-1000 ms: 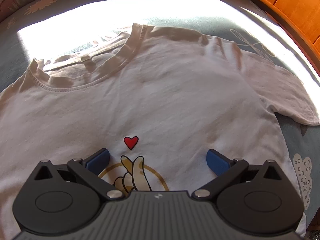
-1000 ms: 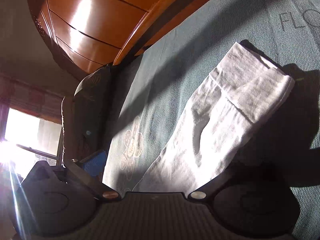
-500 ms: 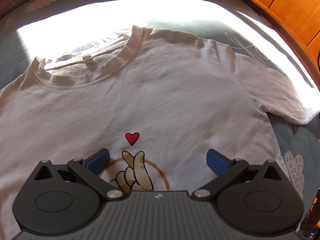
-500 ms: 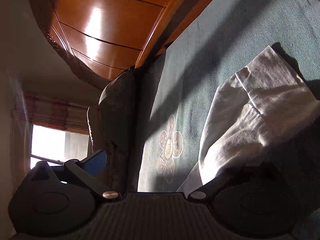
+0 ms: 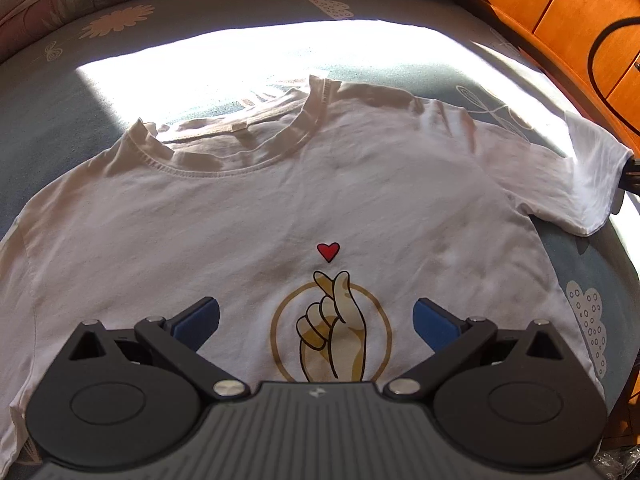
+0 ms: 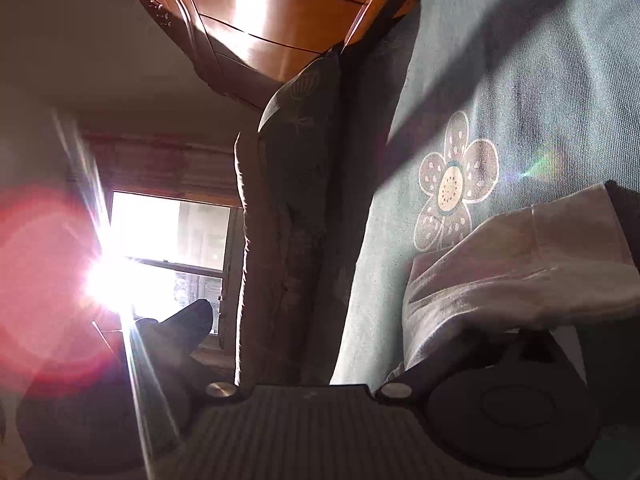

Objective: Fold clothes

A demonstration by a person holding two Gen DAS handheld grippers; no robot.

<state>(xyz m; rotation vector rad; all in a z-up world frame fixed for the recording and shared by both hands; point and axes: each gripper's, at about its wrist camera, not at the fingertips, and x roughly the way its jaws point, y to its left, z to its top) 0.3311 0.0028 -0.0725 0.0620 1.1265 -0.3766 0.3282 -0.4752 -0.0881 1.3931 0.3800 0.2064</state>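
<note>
A white T-shirt (image 5: pixel 280 200) lies face up on the blue-grey bed sheet (image 5: pixel 60 92), collar at the far side. Its print shows a finger-heart hand in a gold ring (image 5: pixel 332 328) under a small red heart (image 5: pixel 328 251). My left gripper (image 5: pixel 316 320) hovers open above the print, blue pads (image 5: pixel 196 320) wide apart and holding nothing. The shirt's right sleeve (image 5: pixel 592 184) ends at the dark tip of my right gripper (image 5: pixel 631 178). In the right wrist view that gripper (image 6: pixel 320 316) is open; the sleeve (image 6: pixel 520 272) drapes over its right finger and hides it.
An orange wooden headboard (image 5: pixel 560 20) with a black cable (image 5: pixel 596 60) runs along the right. Floral pillows (image 5: pixel 60 0) line the far edge. In the right wrist view, a dark pillow (image 6: pixel 288 200) stands beside a window (image 6: pixel 168 232) with strong sun glare.
My left gripper has drawn back, so the whole hand print now shows. My right gripper has swung toward the window, and the sleeve has slid to the right edge of its view.
</note>
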